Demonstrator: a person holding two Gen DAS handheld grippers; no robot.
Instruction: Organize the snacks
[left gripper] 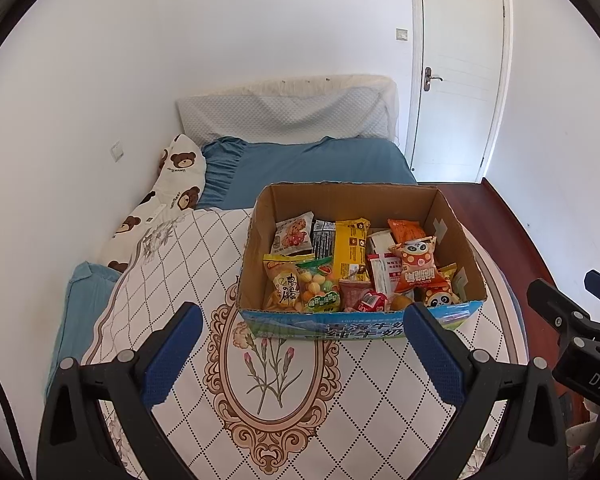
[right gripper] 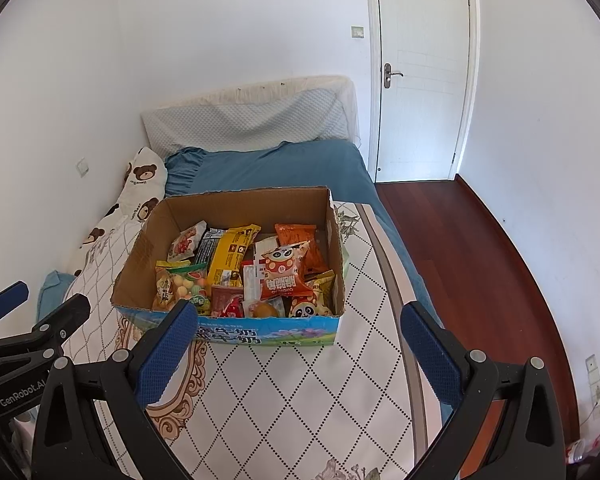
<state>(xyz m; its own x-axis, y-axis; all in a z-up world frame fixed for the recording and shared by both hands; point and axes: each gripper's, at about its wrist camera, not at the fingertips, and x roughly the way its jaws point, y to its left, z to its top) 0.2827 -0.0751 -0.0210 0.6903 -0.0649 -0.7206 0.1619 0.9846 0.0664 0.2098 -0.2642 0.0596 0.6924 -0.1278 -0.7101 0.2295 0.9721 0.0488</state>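
An open cardboard box [left gripper: 350, 196] [right gripper: 243, 202] sits on a patterned quilt [left gripper: 275, 380] [right gripper: 308, 392] on the bed. It holds several snack packets, among them a tall yellow one [left gripper: 351, 248] [right gripper: 229, 256] and an orange panda one [left gripper: 416, 266] [right gripper: 285, 272]. My left gripper [left gripper: 304, 324] hangs open in front of the box's near side, nothing between its blue pads. My right gripper [right gripper: 300, 326] is open too, just before the box's front right corner. Each gripper shows at the edge of the other's view.
A blue sheet [left gripper: 312, 160] and a grey headboard cushion [left gripper: 283, 114] lie beyond the box. A bear-print pillow [left gripper: 167, 196] runs along the left wall. Red wooden floor [right gripper: 460, 248] lies right of the bed. A shut white door [right gripper: 422, 68] stands at the back right.
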